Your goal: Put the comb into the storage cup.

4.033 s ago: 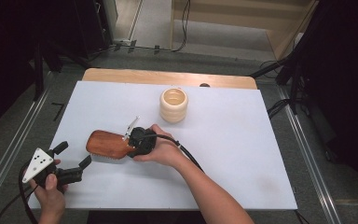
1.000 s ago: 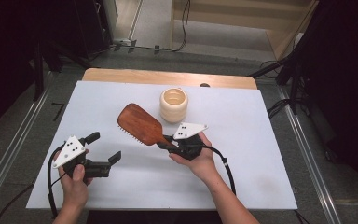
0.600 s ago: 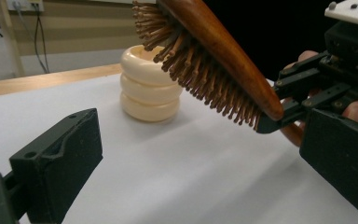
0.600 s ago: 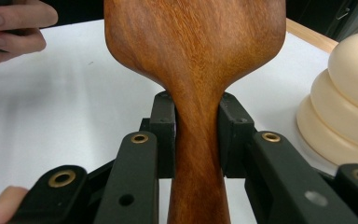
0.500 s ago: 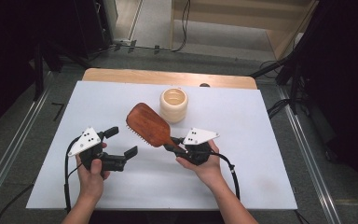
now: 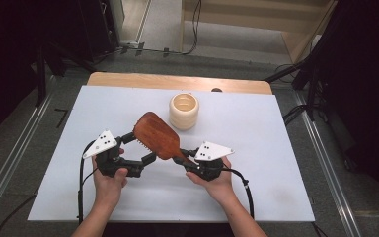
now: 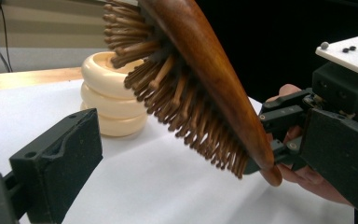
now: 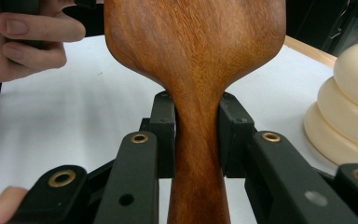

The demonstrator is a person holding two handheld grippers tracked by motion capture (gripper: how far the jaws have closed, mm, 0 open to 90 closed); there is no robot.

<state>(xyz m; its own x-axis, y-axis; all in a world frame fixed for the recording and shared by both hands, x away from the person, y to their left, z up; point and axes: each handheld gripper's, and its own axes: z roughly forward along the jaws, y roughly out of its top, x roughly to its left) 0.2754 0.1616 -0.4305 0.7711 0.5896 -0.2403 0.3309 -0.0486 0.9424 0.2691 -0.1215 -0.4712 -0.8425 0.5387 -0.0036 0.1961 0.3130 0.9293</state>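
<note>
A brown wooden hairbrush (image 6: pixel 156 134) hangs above the white table, bristles facing down and left, head tilted up toward the cup. My right gripper (image 6: pixel 183 161) is shut on its handle; the right gripper view has both pads pressed against the narrow neck (image 8: pixel 198 126). My left gripper (image 6: pixel 138 148) is open at the head's near-left edge, one jaw beside the head and one under it. In the left gripper view the bristles (image 7: pixel 186 102) pass just above one of its fingers (image 7: pixel 56 163).
A cream ribbed cup (image 6: pixel 183 111) stands upright just behind the brush head, close to it (image 7: pixel 107 102). The white table sheet (image 6: pixel 276 148) stretches to the right and front. A wooden strip (image 6: pixel 177 81) marks the table's far edge, and cables trail from both grippers.
The right gripper lifted the brush from the table's left side and carried it to the middle. The left gripper came in from the left front up to the brush head.
</note>
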